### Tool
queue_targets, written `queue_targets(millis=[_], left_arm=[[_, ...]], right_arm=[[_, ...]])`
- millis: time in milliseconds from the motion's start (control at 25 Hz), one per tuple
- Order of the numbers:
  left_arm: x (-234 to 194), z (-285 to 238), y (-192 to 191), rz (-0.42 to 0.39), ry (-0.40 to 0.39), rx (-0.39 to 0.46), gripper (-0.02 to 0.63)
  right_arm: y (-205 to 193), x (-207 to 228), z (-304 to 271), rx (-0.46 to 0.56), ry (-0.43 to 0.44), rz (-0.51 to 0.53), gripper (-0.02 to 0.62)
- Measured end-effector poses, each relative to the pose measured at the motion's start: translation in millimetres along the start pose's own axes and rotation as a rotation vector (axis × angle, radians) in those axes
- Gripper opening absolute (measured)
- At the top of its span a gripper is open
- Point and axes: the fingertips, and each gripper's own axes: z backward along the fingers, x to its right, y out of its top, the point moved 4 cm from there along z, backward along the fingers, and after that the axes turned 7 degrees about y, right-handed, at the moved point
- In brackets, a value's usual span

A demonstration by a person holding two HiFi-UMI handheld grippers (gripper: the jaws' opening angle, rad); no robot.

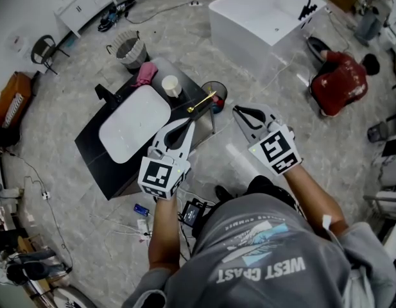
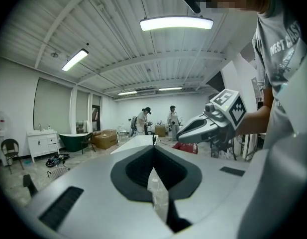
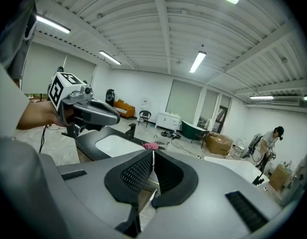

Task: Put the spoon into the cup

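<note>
The gold-handled spoon [image 1: 202, 101] lies slantwise at the right-hand edge of the black desk [image 1: 98, 140], its dark end pointing back toward the person. It sits apart from the pale cup [image 1: 171, 85], which stands upright further in on the desk, behind the white sink basin [image 1: 133, 124] and just beside a crumpled pink cloth [image 1: 145, 74]. The left claw [image 1: 187, 126] hovers near the spoon in the head view, its tip pointing at the spoon's near end. Whether they touch cannot be told from there. In the left gripper view that claw [image 2: 154, 139] has its jaws pressed together with nothing between them. The right claw [image 1: 237, 110] hangs off the desk's side over the floor, well to the right of the spoon. In the right gripper view, this claw [image 3: 153, 153] is likewise closed and empty, looking across at the desk, the basin and the pink cloth [image 3: 151, 146]. A dark round bin [image 1: 217, 90] stands on the floor right against the desk edge by the spoon. A grey basket [image 1: 130, 49] sits beyond the desk's far corner. Further off are a white bathtub [image 1: 268, 18] and a person in red [image 1: 339, 82] crouched low on the marble floor.
</note>
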Motion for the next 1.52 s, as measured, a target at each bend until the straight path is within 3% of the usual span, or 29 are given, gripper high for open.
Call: queue_targets(millis=[280, 560, 920, 1520], left_arm=[[-18, -14, -6, 0.005, 0.007, -0.008, 0.002], [-31, -39, -18, 0.025, 0.022, -0.054, 0.002], [-52, -84, -53, 0.054, 0.032, -0.083, 0.002], [-69, -141, -114, 0.131, 0.033, -0.197, 0.002]], right_arm=[[-3, 9, -23, -0.03, -0.011, 0.036, 0.034], [-27, 30, -57, -0.055, 0.028, -0.008, 0.034], [-86, 65, -118, -0.148, 0.025, 0.009, 0.034], [-175, 96, -200, -0.236, 0.085, -0.091, 0.035]])
